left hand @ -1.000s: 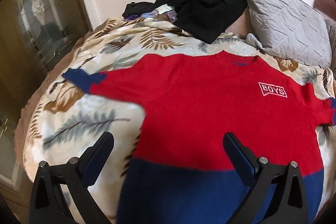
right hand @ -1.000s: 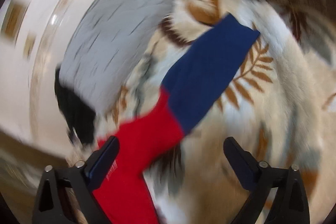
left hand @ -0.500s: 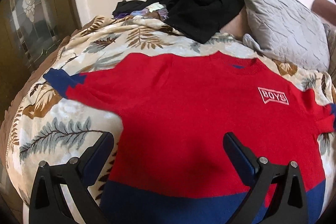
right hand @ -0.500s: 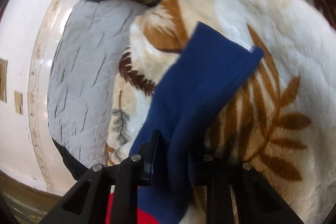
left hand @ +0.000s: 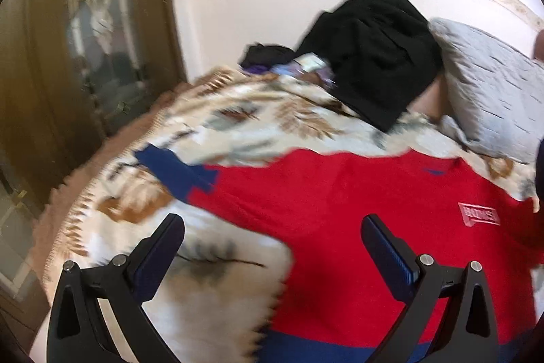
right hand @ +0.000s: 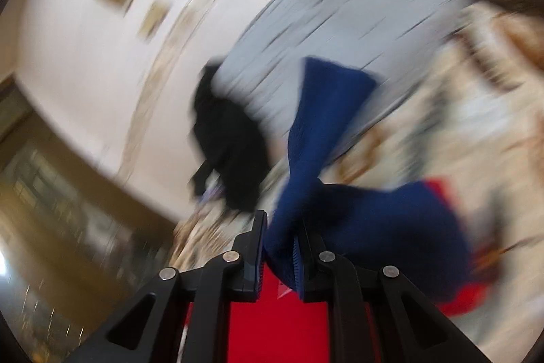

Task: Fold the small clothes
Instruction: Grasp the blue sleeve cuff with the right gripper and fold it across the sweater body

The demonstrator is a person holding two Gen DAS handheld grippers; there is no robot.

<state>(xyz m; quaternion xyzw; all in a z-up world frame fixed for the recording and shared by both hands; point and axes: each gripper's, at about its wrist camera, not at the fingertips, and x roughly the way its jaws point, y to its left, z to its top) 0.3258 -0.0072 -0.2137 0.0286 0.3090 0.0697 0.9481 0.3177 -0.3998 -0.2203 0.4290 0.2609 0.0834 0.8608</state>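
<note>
The right gripper (right hand: 279, 252), which clamped the sweater's blue cuff (right hand: 326, 125) against the leaf-print blanket (right hand: 459, 125) half a second ago, has lifted and swung it up, so the cuff now stands above the fingers in a blurred view. The left gripper (left hand: 272, 237), jaws wide as before, has shifted left, so the red sweater (left hand: 357, 227) sits further right in its view.

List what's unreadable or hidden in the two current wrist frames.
- Left wrist view: the logo patch on the red sweater is smeared by motion blur, lettering illegible.
- Left wrist view: the sweater's right side is cut off by the frame edge.
- Right wrist view: heavy blur; the blue cuff pinched in the right gripper hides the bed behind it.
- Left gripper: open, holding nothing.
</note>
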